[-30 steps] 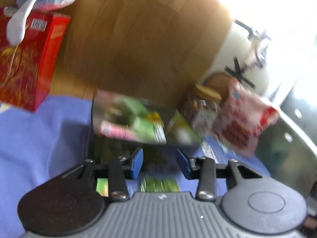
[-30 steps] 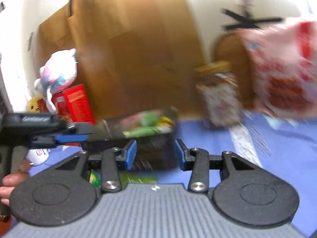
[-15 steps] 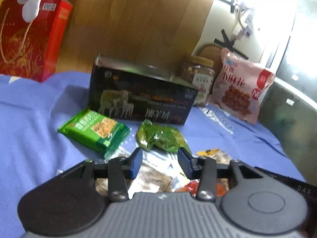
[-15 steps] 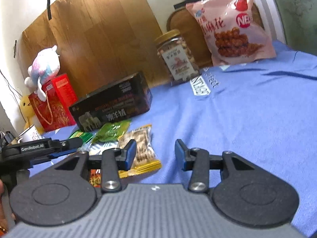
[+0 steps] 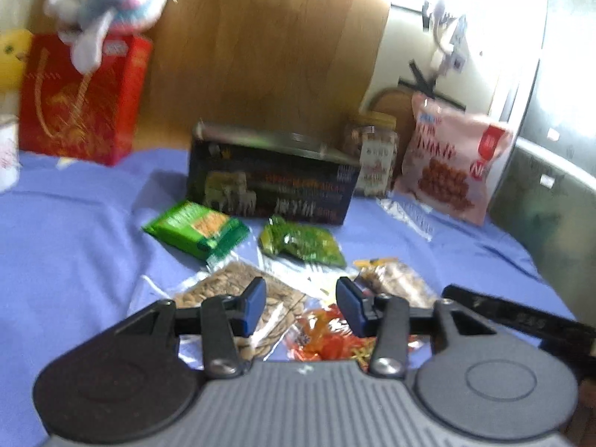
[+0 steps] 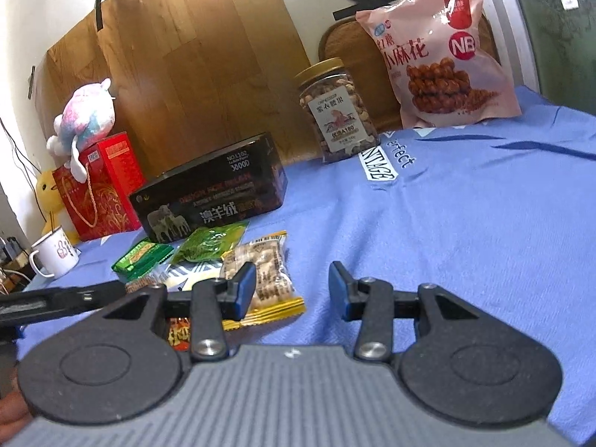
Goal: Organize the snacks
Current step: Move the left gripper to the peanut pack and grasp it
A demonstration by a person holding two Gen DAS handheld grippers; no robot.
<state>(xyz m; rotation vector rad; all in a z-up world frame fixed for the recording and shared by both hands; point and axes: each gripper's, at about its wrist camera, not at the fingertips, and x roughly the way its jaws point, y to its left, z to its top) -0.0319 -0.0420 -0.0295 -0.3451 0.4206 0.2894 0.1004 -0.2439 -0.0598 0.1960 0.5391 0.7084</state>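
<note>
Here, over the blue-clothed worktop (image 6: 484,223), I hold both tools empty: the left hand-held gripper (image 5: 301,303) and the right hand-held gripper (image 6: 292,290) each hang released, grasping nothing. The small snack packets (image 5: 298,246) lie loose in a cluster just in front of the black box (image 6: 212,201); the nut jar (image 6: 337,108) and pink bag (image 6: 443,52) stand at the back. By my reading, sorting has barely begun.
</note>
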